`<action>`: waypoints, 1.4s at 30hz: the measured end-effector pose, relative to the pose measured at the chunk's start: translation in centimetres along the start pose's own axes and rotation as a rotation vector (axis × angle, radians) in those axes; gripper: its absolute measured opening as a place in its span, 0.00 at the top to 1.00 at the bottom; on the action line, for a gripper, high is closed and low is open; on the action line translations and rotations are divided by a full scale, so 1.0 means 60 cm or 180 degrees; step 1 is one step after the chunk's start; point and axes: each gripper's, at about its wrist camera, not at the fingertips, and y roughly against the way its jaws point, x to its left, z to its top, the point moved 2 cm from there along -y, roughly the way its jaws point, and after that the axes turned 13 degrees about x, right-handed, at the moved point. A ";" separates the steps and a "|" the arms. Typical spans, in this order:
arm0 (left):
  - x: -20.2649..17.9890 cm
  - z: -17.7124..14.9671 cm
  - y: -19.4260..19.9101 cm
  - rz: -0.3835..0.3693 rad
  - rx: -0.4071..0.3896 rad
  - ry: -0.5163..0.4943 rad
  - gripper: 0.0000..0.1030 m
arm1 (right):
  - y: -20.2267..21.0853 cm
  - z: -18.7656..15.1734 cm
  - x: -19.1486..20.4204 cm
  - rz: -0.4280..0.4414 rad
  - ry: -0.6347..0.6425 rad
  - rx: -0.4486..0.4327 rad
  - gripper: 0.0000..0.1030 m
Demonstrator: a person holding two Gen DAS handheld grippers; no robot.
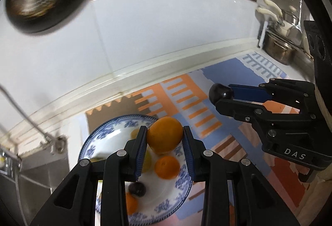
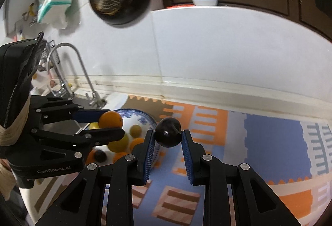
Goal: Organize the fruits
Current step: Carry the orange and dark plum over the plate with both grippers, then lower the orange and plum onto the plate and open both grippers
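1. The left gripper [image 1: 165, 135] is spread only as wide as the orange [image 1: 165, 134] it pinches between its blue pads, held above the blue-patterned plate [image 1: 108, 132].
2. The right gripper [image 2: 168, 135] pinches a dark plum [image 2: 168, 132] the same way, just right of the plate and over the patterned mat [image 2: 269, 138].
3. On the plate lie a smaller orange [image 1: 167, 167], another dark plum [image 1: 137, 189] and yellow fruit [image 2: 136, 130].
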 end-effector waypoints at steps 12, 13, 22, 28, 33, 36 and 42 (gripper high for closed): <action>0.048 -0.099 0.037 0.0356 -0.0009 0.0423 0.68 | -0.015 -0.012 0.091 0.0245 0.0485 0.0107 0.73; 0.050 -0.106 0.037 0.0360 -0.0006 0.0452 0.68 | -0.017 -0.014 0.097 0.0264 0.0520 0.0124 0.73; 0.071 -0.137 0.014 0.0365 0.0072 0.0561 0.68 | -0.048 -0.036 0.142 0.0424 0.0770 0.0327 0.73; 0.087 -0.135 -0.003 0.0381 0.0097 0.0542 0.68 | -0.082 -0.038 0.146 0.0502 0.0759 0.0496 0.73; 0.097 -0.127 -0.016 0.0388 0.0099 0.0495 0.68 | -0.095 -0.033 0.153 0.0509 0.0788 0.0530 0.73; 0.101 -0.123 -0.022 0.0380 0.0097 0.0466 0.68 | -0.102 -0.031 0.157 0.0515 0.0812 0.0549 0.73; 0.104 -0.117 -0.036 0.0381 0.0110 0.0348 0.68 | -0.113 -0.030 0.158 0.0505 0.0816 0.0599 0.73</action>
